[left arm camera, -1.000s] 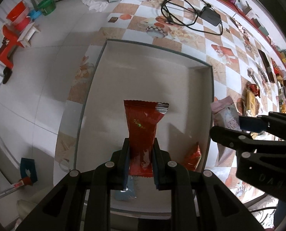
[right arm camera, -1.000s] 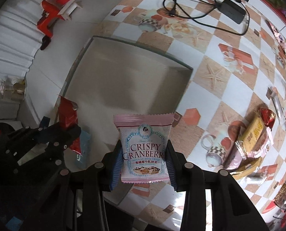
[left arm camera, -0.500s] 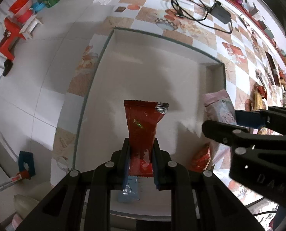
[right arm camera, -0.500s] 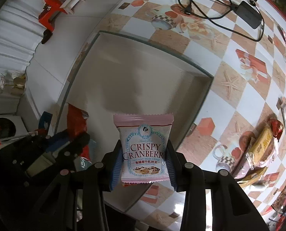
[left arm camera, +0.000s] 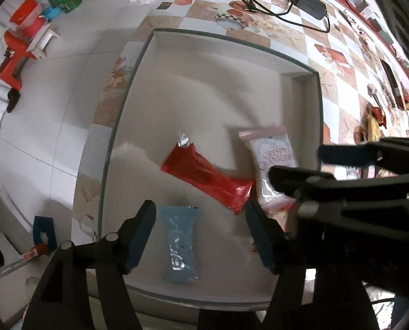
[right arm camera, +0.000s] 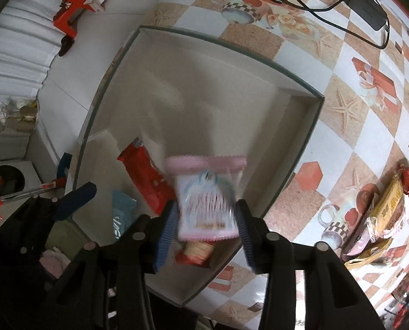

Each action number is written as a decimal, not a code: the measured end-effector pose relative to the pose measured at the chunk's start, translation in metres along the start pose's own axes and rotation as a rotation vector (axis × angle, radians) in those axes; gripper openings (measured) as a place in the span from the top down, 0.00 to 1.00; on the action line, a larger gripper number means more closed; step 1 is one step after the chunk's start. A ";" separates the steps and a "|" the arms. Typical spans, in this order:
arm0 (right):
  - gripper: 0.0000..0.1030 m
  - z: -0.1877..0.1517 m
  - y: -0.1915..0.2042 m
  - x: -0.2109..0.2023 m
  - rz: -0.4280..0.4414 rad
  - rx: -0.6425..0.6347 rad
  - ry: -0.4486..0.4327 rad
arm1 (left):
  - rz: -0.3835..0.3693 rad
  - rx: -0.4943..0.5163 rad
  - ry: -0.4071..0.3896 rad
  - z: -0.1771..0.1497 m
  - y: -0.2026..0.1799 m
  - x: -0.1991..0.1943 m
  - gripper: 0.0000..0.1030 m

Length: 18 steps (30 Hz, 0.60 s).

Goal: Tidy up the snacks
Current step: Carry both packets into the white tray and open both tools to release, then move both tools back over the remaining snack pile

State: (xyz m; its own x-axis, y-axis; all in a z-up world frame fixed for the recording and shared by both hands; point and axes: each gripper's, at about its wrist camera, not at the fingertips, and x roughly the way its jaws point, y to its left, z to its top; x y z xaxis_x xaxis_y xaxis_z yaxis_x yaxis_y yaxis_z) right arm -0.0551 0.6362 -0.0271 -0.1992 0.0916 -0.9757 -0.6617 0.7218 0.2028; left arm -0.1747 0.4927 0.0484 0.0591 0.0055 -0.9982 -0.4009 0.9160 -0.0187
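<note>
Snacks: both released. The red packet [left arm camera: 207,177] lies on the box [left arm camera: 232,63] floor, clear of the left gripper [left arm camera: 200,236]; the pink cranberry pack [right arm camera: 207,206] drops blurred between the right gripper [right arm camera: 204,229] jaws. Both jaws are opening, pinching nothing. More snacks [right arm camera: 386,209] wait on the counter [right arm camera: 342,82].

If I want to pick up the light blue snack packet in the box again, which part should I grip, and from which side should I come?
Grip the light blue packet across its narrow middle, coming straight down from above. It lies flat on the floor of the box, its long sides free and the red packet apart from it, so fingers probably fit on both sides. The crimped ends are thin and likely to slip.
</note>
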 end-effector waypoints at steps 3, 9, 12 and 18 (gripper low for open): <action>0.23 -0.001 -0.001 -0.009 0.004 -0.003 -0.029 | 0.016 0.006 0.006 -0.003 -0.005 -0.002 0.28; 0.07 -0.015 -0.022 -0.018 -0.022 0.033 -0.039 | 0.051 0.038 0.032 -0.014 -0.024 -0.008 0.27; 0.00 -0.030 -0.044 -0.023 -0.050 0.068 -0.059 | 0.080 0.057 0.043 -0.019 -0.032 -0.009 0.27; 0.00 -0.072 -0.106 -0.021 -0.029 0.205 -0.022 | 0.110 0.101 0.049 -0.023 -0.056 -0.016 0.27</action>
State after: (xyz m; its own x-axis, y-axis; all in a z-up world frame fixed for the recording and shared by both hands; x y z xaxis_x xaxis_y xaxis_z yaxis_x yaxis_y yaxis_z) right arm -0.0327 0.5087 -0.0223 -0.1646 0.0817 -0.9830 -0.5057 0.8486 0.1553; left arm -0.1743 0.4325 0.0641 -0.0256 0.0912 -0.9955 -0.3080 0.9467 0.0946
